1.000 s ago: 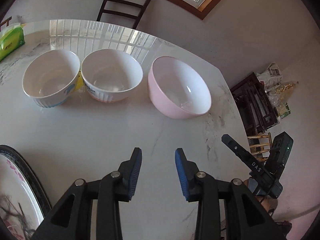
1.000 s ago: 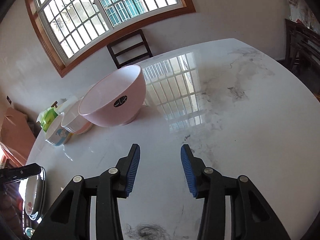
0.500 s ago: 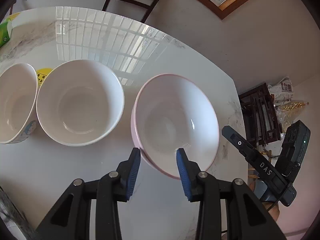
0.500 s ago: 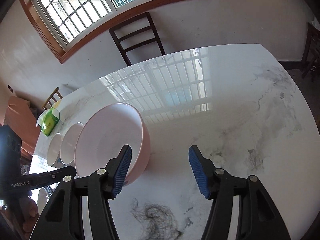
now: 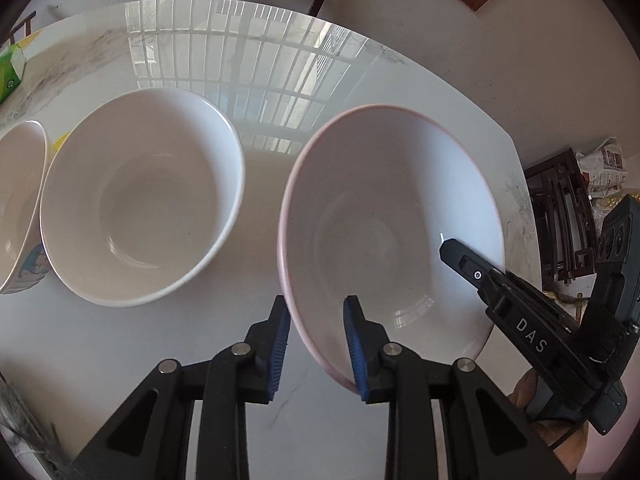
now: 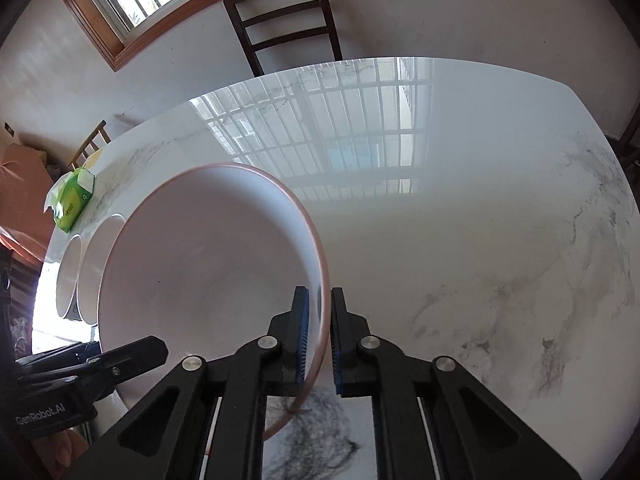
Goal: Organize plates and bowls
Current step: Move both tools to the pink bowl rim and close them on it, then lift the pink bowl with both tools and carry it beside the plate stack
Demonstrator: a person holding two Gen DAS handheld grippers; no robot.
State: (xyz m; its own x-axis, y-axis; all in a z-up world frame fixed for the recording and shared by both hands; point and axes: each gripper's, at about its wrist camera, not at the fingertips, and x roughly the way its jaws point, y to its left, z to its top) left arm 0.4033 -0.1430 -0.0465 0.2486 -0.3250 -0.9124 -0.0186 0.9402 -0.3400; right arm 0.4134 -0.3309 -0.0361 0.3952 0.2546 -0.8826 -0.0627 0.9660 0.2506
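Both tools [image 5: 314,346] [image 6: 319,334] have reached the glossy round pink bowl's [image 5: 394,216] rim.

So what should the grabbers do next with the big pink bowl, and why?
Probably finish the left gripper's squeeze. Its jaws are closing astride the pink bowl's rim but look not yet tight, while the right gripper already pinches the opposite rim. Then both can lift it evenly.
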